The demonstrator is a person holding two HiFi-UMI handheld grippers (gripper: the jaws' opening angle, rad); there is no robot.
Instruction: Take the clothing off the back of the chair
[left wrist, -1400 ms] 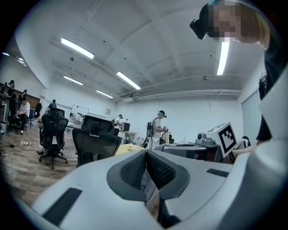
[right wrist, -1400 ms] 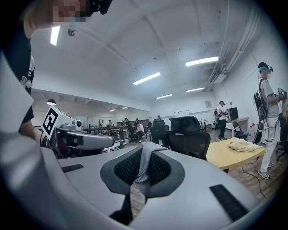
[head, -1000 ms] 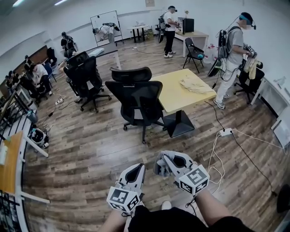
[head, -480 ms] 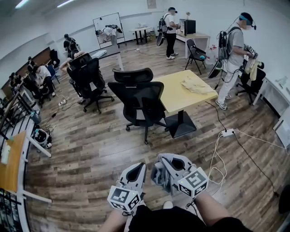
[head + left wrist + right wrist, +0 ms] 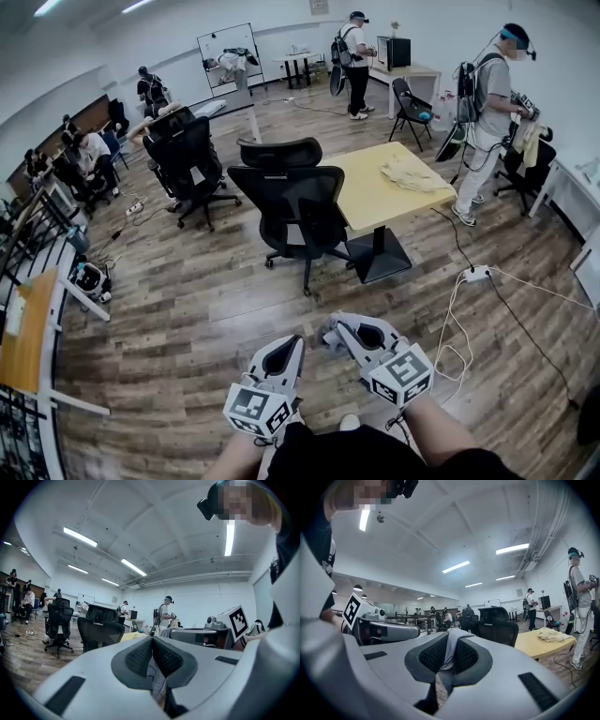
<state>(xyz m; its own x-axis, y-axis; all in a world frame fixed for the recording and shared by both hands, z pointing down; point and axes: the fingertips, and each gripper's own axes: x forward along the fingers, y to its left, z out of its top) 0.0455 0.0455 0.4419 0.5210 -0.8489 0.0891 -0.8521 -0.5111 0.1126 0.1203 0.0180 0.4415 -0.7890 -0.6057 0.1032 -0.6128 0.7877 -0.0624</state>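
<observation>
Soft grey clothing (image 5: 451,644) hangs crumpled, pinched between the dotted rubber jaws of the right gripper (image 5: 339,330), near the person and well apart from the far black mesh chair (image 5: 292,202). The left gripper (image 5: 152,643) has its jaws clenched together.

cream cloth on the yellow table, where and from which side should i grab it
Probably pinch a raised fold near the middle of the cream cloth, coming down from above. It lies crumpled and low on the yellow table, so no edge stands up enough to catch from the side.
</observation>
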